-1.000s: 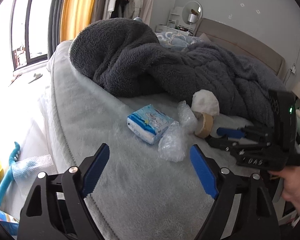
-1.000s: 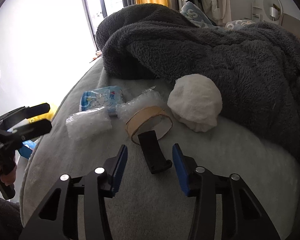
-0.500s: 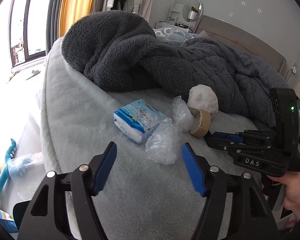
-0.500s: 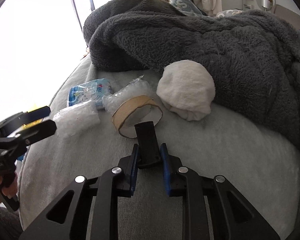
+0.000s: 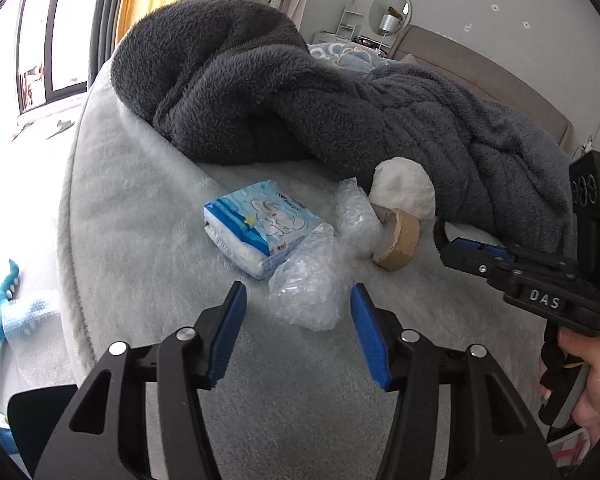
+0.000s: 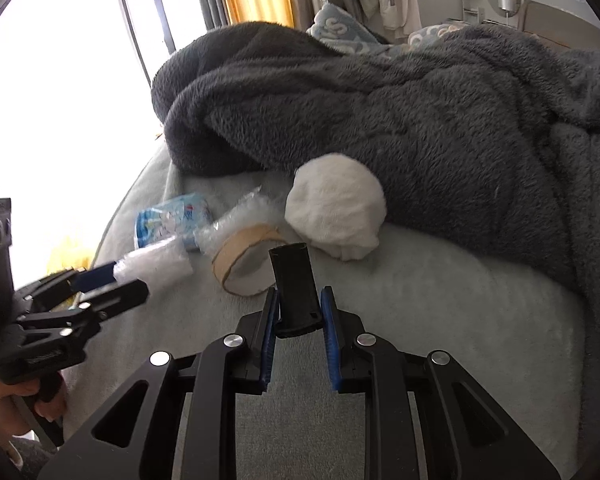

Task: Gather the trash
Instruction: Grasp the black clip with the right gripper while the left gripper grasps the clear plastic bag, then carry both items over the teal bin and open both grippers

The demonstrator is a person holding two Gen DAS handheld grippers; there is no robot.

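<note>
On the pale grey bed cover lie a crumpled clear plastic wrap, a blue tissue pack, a second plastic wrap, a cardboard tape ring and a white wad. My left gripper is open, its jaws on either side of the near plastic wrap. My right gripper is shut on a small black plastic piece, held just above the cover in front of the tape ring. The white wad lies behind it.
A thick dark grey blanket is heaped behind the trash. The bed edge drops off to the left, with a blue toy and bubble wrap on the floor. A window is at far left.
My right gripper closed on the black piece and lifted it slightly. My left gripper moved forward so its open jaws now flank the near plastic wrap.
</note>
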